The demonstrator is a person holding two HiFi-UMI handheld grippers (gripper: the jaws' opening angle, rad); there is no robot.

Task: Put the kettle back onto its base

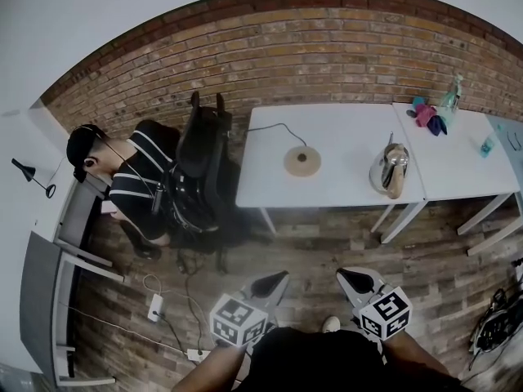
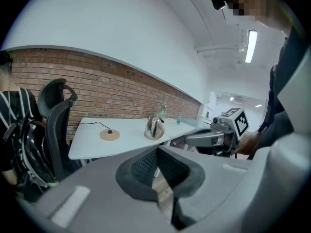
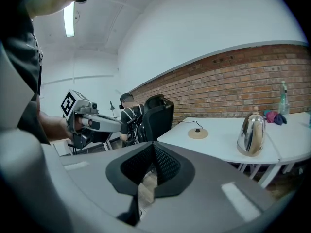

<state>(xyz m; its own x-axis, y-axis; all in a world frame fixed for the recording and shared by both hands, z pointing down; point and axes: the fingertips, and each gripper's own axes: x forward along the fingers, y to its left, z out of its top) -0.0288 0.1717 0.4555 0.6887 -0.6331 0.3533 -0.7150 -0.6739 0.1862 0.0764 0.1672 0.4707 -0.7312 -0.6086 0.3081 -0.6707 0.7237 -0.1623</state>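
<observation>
Grey-padded, the left gripper (image 1: pixel 274 281) and right gripper (image 1: pixel 348 278) hang side by side over the plank floor (image 1: pixel 315 247), each with jaws pressed together on nothing. Well beyond both, on the white table (image 1: pixel 343 129), the steel kettle (image 1: pixel 391 170) stands upright near the front edge, apart from its round base (image 1: pixel 302 162).

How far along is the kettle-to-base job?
Done: nothing. The shiny steel kettle stands on the white table, apart from the round tan base. In hand: nothing; left gripper and right gripper have fingers shut, empty, short of the table. Left: reach, grasp the kettle, set it on the base.
</observation>
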